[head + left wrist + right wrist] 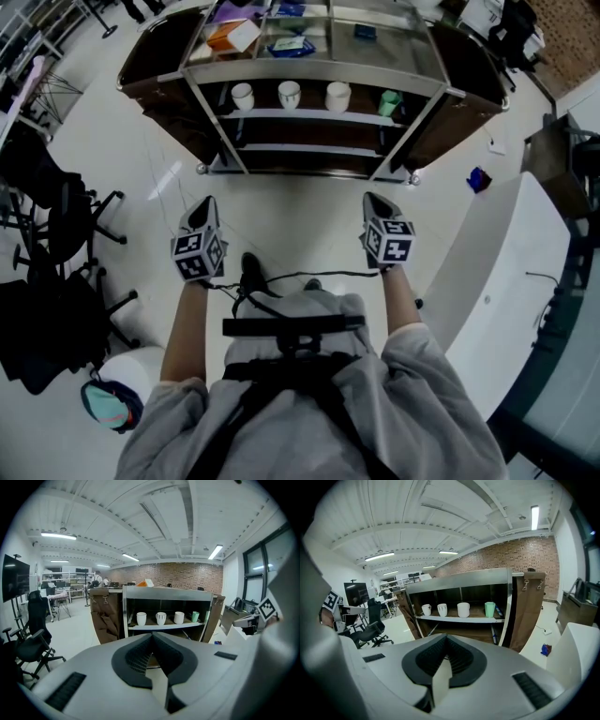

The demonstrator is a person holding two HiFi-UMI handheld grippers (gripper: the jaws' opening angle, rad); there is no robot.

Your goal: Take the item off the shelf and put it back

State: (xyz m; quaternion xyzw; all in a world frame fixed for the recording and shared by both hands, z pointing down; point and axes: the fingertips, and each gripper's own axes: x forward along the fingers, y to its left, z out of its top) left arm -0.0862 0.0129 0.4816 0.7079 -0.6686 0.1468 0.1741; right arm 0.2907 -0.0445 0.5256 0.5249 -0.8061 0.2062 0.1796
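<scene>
A metal shelf cart [319, 72] stands ahead of me on the floor. On its middle shelf, three white cups [289, 93] stand in a row with a green cup [389, 101] to their right. The same cups [161, 618] and green cup [489, 609] show in both gripper views. My left gripper [202, 211] and right gripper [375, 202] hover side by side over the floor, well short of the cart. Both point toward it and slightly down. The left gripper [152, 634] has its jaws together with nothing held. So does the right gripper [446, 637].
Boxes and packets, one an orange box [230, 36], lie on the cart's top. Brown side panels [105, 616] flank it. Black office chairs [56, 225] stand to the left and a white counter [506, 262] to the right. A blue object [478, 178] lies on the floor.
</scene>
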